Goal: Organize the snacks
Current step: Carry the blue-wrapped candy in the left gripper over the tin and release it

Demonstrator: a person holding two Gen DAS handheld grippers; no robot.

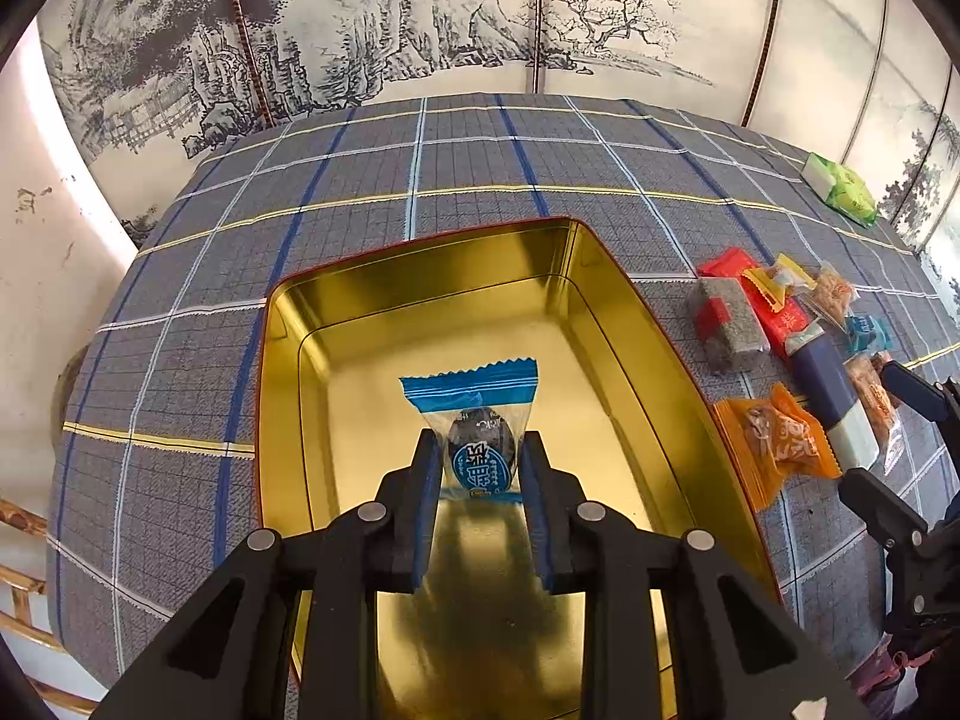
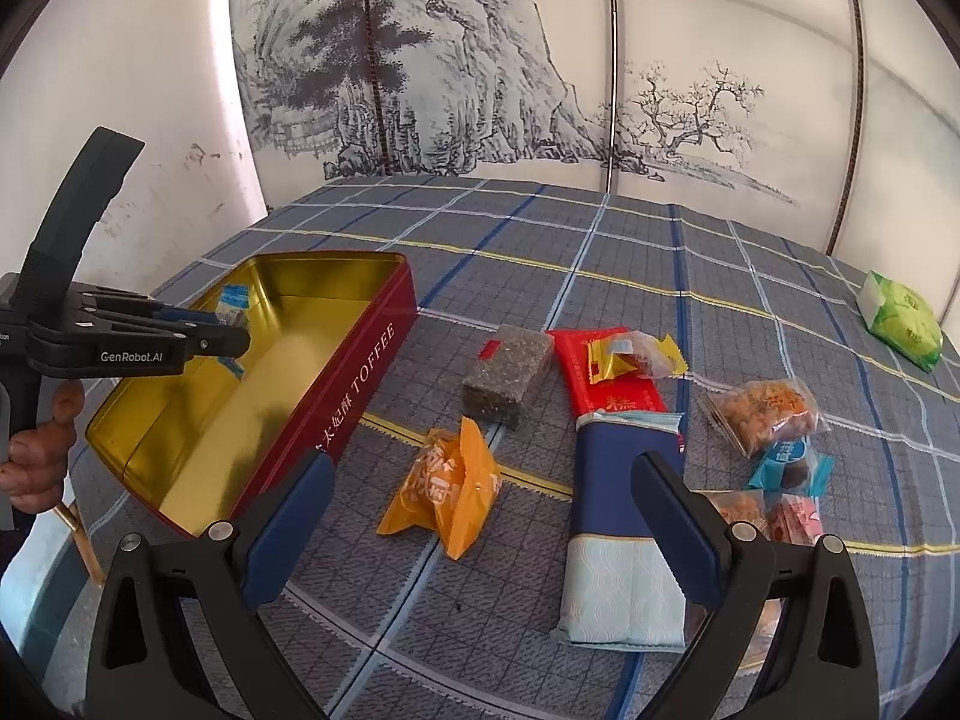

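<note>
A blue-wrapped dark candy (image 1: pixel 474 396) sits between the pads of my left gripper (image 1: pixel 480 450), which is shut on it. It hangs over the inside of the open gold-lined tin (image 1: pixel 600 276). From the right wrist view, the left gripper (image 2: pixel 231 324) reaches over the red tin (image 2: pixel 360 372) marked TOFFEE. My right gripper (image 2: pixel 483 468) stands wide open with nothing between its fingers, above the cloth between an orange packet (image 2: pixel 444 492) and a long navy and pale blue packet (image 2: pixel 624 510).
More snacks lie right of the tin: a grey block (image 2: pixel 507 378), a red packet (image 2: pixel 606 396), a yellow candy (image 2: pixel 636 360), a clear bag of brown pieces (image 2: pixel 765 414) and a blue candy (image 2: pixel 786 468). A green pack (image 2: pixel 900 312) lies far right. A painted screen stands behind the checked tablecloth.
</note>
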